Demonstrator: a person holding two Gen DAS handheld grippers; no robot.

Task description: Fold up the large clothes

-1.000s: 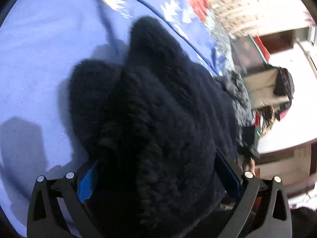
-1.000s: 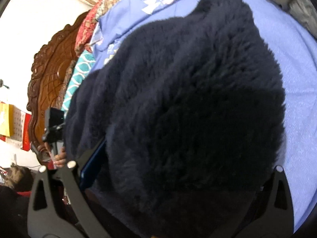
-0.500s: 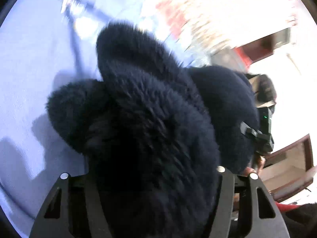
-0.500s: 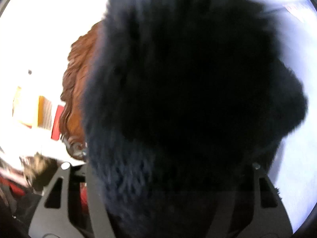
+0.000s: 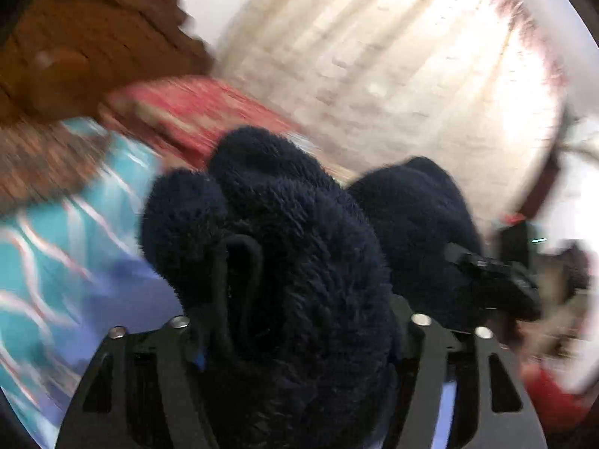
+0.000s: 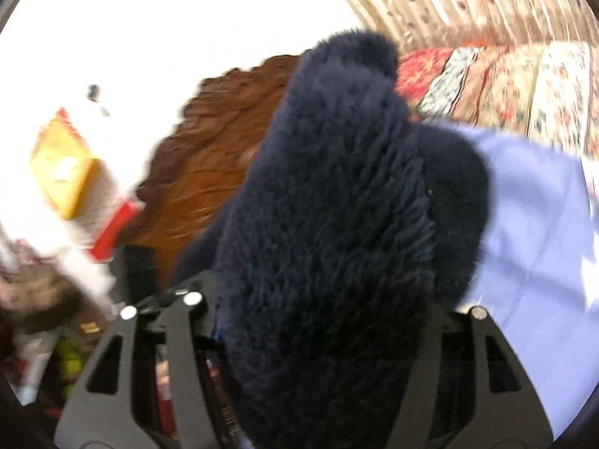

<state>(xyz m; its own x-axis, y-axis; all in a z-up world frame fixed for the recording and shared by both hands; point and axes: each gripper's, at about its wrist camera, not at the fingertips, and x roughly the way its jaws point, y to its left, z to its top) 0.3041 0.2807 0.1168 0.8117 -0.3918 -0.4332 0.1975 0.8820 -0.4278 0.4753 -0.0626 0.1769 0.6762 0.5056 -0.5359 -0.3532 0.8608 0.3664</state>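
The bed (image 6: 531, 224) lies below us; the dark fluffy garment (image 5: 299, 280) hangs lifted above it, bunched between both tools. Our left gripper (image 5: 299, 340) and right gripper (image 6: 329, 321) each have jaws clamped on fleece. We should keep both edges level and taut.
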